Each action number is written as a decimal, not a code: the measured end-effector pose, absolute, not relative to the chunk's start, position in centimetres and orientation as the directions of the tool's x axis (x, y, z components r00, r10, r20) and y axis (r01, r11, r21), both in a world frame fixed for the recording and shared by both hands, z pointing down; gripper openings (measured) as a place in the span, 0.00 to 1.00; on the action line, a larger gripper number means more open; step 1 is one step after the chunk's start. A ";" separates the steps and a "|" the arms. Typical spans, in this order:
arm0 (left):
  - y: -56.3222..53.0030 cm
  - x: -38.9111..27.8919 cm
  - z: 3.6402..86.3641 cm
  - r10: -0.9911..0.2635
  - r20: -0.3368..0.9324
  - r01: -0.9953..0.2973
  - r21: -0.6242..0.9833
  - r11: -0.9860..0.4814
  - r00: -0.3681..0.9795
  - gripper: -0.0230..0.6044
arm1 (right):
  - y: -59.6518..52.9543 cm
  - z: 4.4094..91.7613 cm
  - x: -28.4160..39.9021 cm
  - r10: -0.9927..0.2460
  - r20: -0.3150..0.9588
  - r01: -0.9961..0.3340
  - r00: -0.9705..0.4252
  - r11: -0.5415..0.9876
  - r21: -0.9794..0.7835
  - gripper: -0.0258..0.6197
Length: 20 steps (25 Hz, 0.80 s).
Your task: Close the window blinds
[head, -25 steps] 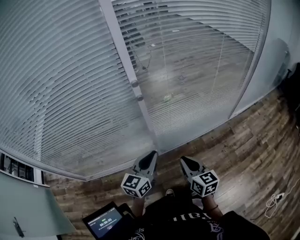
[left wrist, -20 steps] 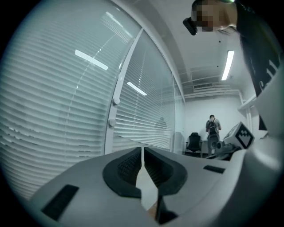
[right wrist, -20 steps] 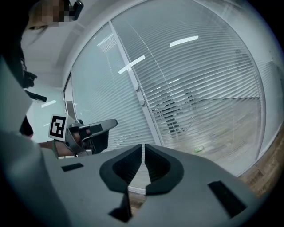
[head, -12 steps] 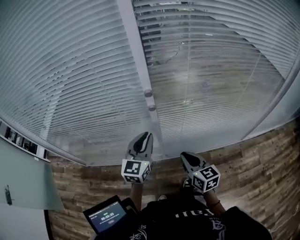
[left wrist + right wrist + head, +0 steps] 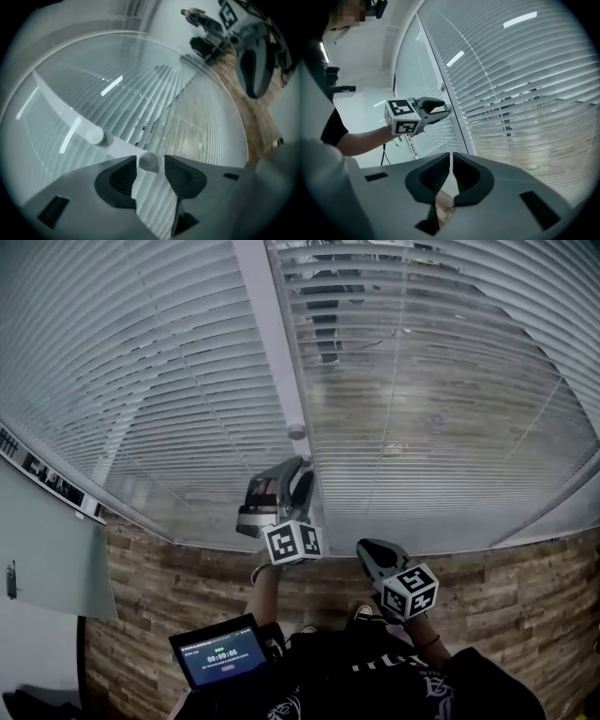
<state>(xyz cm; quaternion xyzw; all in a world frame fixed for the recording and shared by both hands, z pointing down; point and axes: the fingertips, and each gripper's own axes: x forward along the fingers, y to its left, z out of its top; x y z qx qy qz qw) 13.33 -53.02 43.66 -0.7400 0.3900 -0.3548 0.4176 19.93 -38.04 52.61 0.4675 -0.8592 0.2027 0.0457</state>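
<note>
Spanning the head view from 9 through 12 to 3 o'clock: window blinds (image 5: pixel 169 381), horizontal slats, in two panels parted by a pale upright frame post (image 5: pixel 272 334). The outdoors shows through the right panel's slats. The post carries two round knobs; the lower knob (image 5: pixel 149 162) stands between the jaws of the left gripper (image 5: pixel 298 470), which are apart and have just been opening, with no press on it visible. Right gripper (image 5: pixel 366 547), at 4 o'clock of the left: jaws together, empty. Tablet (image 5: pixel 222 655) at 7 o'clock. Wooden floor (image 5: pixel 525 559) below the blinds.
</note>
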 end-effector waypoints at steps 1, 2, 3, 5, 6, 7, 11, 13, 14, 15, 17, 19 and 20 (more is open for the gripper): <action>-53.3 13.3 43.8 -0.883 0.203 -0.254 -0.909 -0.331 0.423 0.31 | -38.1 52.6 20.0 -0.777 0.268 -0.815 -0.570 0.492 -0.307 0.09; -53.6 13.3 43.8 -0.890 0.197 -0.258 -0.911 -0.321 0.411 0.31 | -38.2 52.7 20.0 -0.770 0.269 -0.809 -0.578 0.500 -0.309 0.09; -53.8 13.3 43.6 -0.894 0.186 -0.281 -0.906 -0.316 0.407 0.30 | -38.2 52.8 20.1 -0.765 0.271 -0.805 -0.585 0.505 -0.312 0.09; -54.1 13.2 43.4 -0.898 0.169 -0.353 -0.877 -0.326 0.407 0.25 | -38.3 53.3 20.4 -0.758 0.273 -0.799 -0.593 0.510 -0.319 0.09; -54.3 13.2 43.6 -0.898 0.162 -0.414 -0.844 -0.341 0.409 0.24 | -38.4 53.5 20.5 -0.755 0.274 -0.796 -0.596 0.511 -0.323 0.09; -54.4 13.2 43.7 -0.898 0.155 -0.506 -0.781 -0.367 0.412 0.24 | -38.5 53.7 20.6 -0.753 0.274 -0.794 -0.598 0.512 -0.327 0.09; -54.6 12.4 42.8 -0.887 0.099 -0.889 -0.040 -0.457 0.451 0.24 | -38.5 53.7 20.3 -0.739 0.268 -0.778 -0.618 0.523 -0.348 0.09; -54.7 11.9 42.4 -0.883 0.025 -0.803 0.429 -0.413 0.468 0.24 | -38.3 53.5 20.0 -0.733 0.264 -0.770 -0.627 0.531 -0.355 0.09; -54.8 11.8 42.4 -0.883 -0.015 -0.710 0.589 -0.387 0.469 0.24 | -38.2 53.5 20.0 -0.730 0.263 -0.767 -0.631 0.534 -0.356 0.09; -54.8 11.8 42.4 -0.883 -0.044 -0.635 0.678 -0.370 0.467 0.24 | -38.1 53.5 19.9 -0.728 0.262 -0.764 -0.634 0.537 -0.357 0.09; -54.7 11.8 42.3 -0.885 -0.039 -0.685 0.617 -0.387 0.464 0.24 | -37.8 53.6 19.9 -0.724 0.262 -0.761 -0.638 0.541 -0.358 0.09; -54.1 12.1 42.6 -0.893 0.048 -0.879 0.210 -0.429 0.447 0.24 | -37.6 53.7 20.1 -0.724 0.265 -0.762 -0.638 0.540 -0.359 0.09; -53.8 12.2 43.0 -0.905 0.101 -0.904 -0.072 -0.422 0.414 0.24 | -37.6 53.8 20.3 -0.725 0.266 -0.763 -0.636 0.537 -0.359 0.09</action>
